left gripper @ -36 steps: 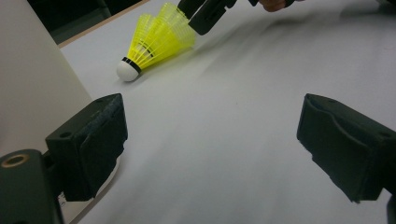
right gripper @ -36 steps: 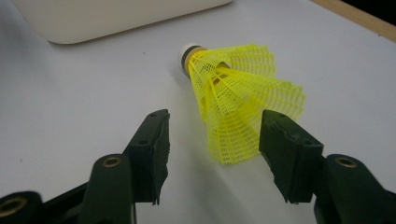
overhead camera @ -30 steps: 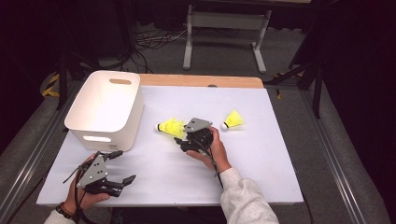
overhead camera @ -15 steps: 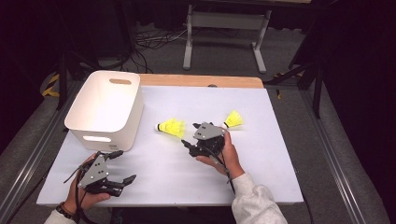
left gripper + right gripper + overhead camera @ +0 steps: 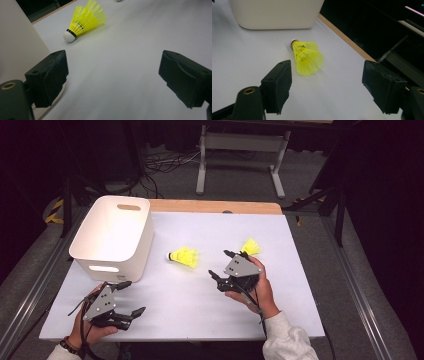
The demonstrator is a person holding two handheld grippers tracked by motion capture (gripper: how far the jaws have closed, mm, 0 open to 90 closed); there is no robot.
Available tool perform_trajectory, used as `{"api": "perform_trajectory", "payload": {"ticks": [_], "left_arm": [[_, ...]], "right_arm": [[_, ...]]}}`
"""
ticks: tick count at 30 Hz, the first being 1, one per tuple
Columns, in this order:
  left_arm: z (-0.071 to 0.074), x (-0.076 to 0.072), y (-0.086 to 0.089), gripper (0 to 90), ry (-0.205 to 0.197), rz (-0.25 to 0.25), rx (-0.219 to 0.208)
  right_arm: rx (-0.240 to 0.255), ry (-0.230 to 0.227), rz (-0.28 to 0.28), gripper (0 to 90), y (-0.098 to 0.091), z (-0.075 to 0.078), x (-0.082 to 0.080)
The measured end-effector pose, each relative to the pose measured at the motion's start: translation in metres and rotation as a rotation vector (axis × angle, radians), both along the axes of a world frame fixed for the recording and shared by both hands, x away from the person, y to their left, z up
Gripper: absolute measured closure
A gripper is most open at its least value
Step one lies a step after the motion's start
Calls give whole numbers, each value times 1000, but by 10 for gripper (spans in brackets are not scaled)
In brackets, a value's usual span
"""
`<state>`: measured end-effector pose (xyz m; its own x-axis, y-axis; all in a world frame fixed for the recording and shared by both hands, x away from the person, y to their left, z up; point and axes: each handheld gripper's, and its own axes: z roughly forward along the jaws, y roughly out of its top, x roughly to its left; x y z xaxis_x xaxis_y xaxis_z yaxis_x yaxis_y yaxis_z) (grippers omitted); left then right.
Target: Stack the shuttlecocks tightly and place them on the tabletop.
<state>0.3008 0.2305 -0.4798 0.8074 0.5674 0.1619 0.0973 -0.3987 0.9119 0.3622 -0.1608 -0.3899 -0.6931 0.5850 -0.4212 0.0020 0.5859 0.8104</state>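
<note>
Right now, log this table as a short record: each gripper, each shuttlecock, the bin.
left gripper: jaws wide open, nothing between them, near the table's front edge beside the bin
right gripper: jaws have just been opening, nothing between them
near shuttlecock: yellow, on its side, white cork toward the bin, lying free on the table
far shuttlecock: yellow, just beyond the right gripper
bin: white, handle slots, on the table's left side; contents not visible
table: white top, wooden strip at the far edge
</note>
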Motion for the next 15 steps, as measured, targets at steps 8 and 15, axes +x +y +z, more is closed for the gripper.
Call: {"api": "perform_trajectory", "payload": {"ticks": [8,15], "left_arm": [[0,1,1,97,1,11,-3],[0,1,1,96,-2,11,-9]], "right_arm": [[-15,-17,-39,228,-21,-6,-11],[-33,-6,-49,216,-38,-15,-24]]}}
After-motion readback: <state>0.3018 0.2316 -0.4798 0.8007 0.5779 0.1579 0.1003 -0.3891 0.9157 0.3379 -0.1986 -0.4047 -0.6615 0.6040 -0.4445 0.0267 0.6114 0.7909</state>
